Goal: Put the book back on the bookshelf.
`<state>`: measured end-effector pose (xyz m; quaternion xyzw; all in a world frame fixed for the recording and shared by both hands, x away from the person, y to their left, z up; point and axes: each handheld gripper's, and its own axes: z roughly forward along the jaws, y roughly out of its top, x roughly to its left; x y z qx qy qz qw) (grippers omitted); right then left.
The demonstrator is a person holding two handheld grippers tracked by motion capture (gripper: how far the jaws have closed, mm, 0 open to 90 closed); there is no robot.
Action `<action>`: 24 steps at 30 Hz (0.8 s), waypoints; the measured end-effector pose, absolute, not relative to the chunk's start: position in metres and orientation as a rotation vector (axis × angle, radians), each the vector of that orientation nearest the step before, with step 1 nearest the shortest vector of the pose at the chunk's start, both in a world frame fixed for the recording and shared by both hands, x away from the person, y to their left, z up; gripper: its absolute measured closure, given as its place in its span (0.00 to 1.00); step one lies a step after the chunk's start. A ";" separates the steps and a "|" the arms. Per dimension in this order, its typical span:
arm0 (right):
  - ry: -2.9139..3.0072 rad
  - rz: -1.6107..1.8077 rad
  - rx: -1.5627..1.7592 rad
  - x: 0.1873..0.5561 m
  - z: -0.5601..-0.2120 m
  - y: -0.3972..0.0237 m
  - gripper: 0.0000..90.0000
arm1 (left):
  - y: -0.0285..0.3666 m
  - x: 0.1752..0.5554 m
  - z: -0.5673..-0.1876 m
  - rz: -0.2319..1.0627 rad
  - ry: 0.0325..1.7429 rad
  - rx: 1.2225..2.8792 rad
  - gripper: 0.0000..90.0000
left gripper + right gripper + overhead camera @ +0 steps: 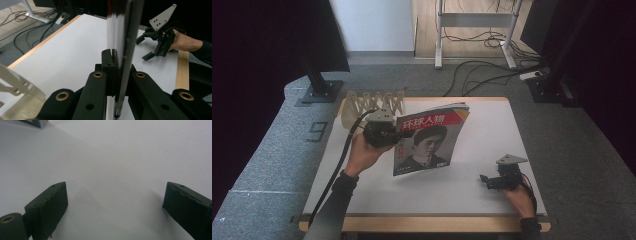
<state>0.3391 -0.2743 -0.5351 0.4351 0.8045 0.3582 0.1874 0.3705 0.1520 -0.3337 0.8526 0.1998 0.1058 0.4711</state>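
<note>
A magazine (427, 142) with a red title band and a portrait on its cover is held up off the white table (492, 125), tilted, with the cover facing me. My left gripper (399, 135) is shut on its left edge. In the left gripper view the magazine (123, 37) runs edge-on between the jaws of my left gripper (117, 67), which clamp it from both sides. My right gripper (486, 181) sits low over the table near the front right, open with nothing between its jaws. The right gripper (115, 202) looks down at bare white tabletop past its spread jaws.
A white accordion-shaped rack (372, 105) stands at the table's back left corner, just behind the left hand. A black stand base (322, 92) and cables (482, 70) lie on the grey floor beyond the table. The wooden table edge (422, 222) runs along the front.
</note>
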 end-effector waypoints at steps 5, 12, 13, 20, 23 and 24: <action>2.269 0.994 1.221 0.340 -0.536 -0.274 0.06 | 0.164 0.366 -0.329 0.282 0.513 2.089 0.97; 2.268 0.994 1.221 0.340 -0.536 -0.273 0.06 | 0.187 0.358 -0.320 0.326 0.570 2.065 0.97; 2.267 0.995 1.222 0.340 -0.536 -0.274 0.06 | 0.191 0.358 -0.319 0.331 0.578 2.061 0.97; 2.266 0.996 1.222 0.340 -0.537 -0.274 0.06 | 0.217 0.352 -0.312 0.360 0.650 2.019 0.97; 2.269 0.995 1.223 0.340 -0.536 -0.274 0.06 | 0.227 0.350 -0.309 0.380 0.679 2.009 0.97; 2.269 0.995 1.222 0.340 -0.536 -0.274 0.06 | 0.232 0.349 -0.307 0.390 0.697 2.001 0.97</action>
